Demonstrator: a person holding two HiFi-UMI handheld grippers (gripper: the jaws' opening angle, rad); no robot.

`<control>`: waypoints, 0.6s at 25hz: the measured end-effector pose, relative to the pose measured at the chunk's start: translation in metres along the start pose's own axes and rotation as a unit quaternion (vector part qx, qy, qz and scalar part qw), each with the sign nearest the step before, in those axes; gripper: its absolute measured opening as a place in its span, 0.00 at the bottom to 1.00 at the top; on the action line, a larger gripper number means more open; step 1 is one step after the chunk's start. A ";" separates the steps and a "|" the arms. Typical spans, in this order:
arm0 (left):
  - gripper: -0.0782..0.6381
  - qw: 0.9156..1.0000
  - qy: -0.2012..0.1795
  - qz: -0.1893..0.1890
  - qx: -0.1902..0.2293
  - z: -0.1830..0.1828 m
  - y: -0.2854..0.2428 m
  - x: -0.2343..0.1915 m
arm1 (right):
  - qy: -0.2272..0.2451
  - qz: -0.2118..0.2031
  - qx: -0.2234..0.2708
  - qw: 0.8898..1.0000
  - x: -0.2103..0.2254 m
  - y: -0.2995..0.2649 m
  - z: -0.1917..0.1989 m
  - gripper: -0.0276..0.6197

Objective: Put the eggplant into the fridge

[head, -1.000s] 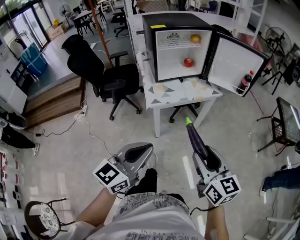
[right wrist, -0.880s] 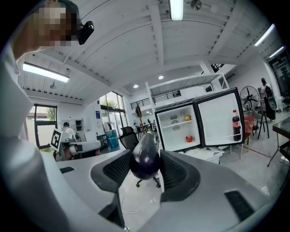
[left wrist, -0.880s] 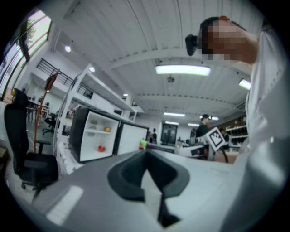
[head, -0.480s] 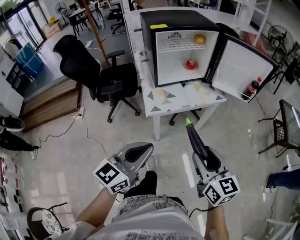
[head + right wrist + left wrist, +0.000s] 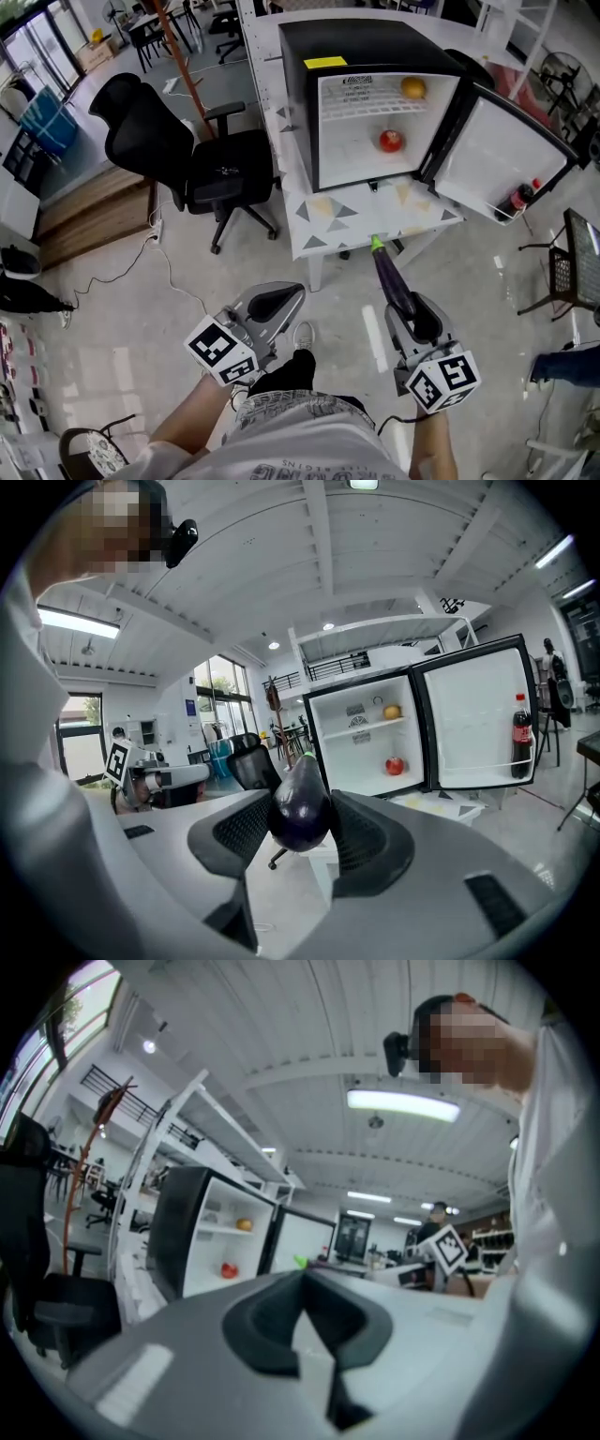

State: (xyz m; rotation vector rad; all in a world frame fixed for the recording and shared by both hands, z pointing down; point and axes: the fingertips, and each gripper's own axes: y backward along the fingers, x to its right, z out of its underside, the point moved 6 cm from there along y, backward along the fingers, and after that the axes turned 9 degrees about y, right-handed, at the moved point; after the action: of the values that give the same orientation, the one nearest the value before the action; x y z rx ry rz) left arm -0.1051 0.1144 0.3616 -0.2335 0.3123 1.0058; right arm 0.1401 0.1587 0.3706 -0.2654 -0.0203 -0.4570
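Purple eggplant (image 5: pixel 300 803) is clamped by its fat end in the right claw (image 5: pixel 411 314), well short of the fridge (image 5: pixel 309 56), green tip aimed at it. The left claw (image 5: pixel 274 306) is pressed together on nothing. Beyond, the fridge stands open on the desk (image 5: pixel 328 220). So long an overhang could lever loose, or clip the door (image 5: pixel 497 150).
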 end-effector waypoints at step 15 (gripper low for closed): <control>0.12 1.000 0.007 0.015 -0.009 -0.055 -0.040 -0.112 | -0.004 0.021 -0.010 1.000 0.029 -0.111 -0.044 0.35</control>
State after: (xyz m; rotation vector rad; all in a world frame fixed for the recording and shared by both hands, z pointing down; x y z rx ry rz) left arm -0.1351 -0.0127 0.3532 -0.2531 0.3203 1.0372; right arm 0.1159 0.0390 0.3578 -0.2866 -0.0188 -0.4142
